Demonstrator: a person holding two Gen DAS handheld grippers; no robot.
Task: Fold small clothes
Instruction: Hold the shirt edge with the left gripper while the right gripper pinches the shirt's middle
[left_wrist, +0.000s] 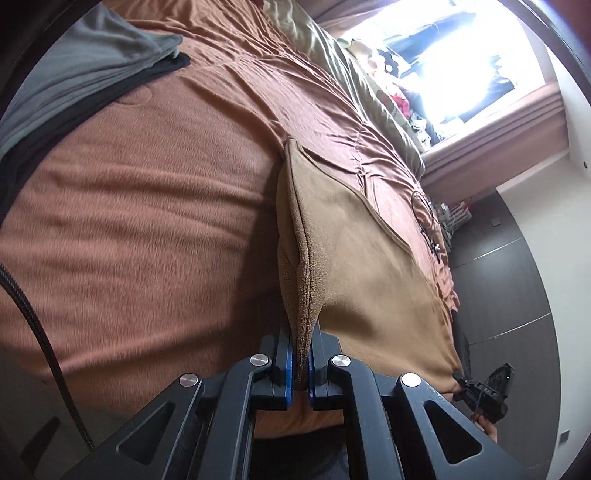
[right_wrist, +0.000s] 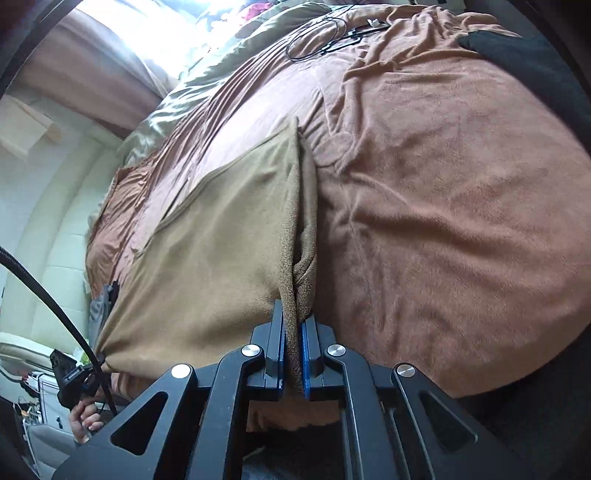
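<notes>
A tan knitted garment (left_wrist: 354, 266) hangs stretched over the brown bed cover (left_wrist: 147, 221). My left gripper (left_wrist: 302, 363) is shut on one corner of it, the fabric pinched between the blue pads. In the right wrist view my right gripper (right_wrist: 293, 360) is shut on another corner of the tan garment (right_wrist: 221, 258). Each view shows the other gripper at the far corner: the right gripper (left_wrist: 487, 391) in the left wrist view, the left gripper (right_wrist: 74, 376) with a hand under it in the right wrist view. The cloth is taut between the two, lifted off the bed.
A grey and black pile of clothes (left_wrist: 85, 74) lies at the bed's far left. An olive quilt (left_wrist: 351, 74) runs along the window side. A black cable loop (right_wrist: 317, 37) lies on the brown cover (right_wrist: 461, 203). A dark cloth (right_wrist: 517, 55) lies at the bed's edge.
</notes>
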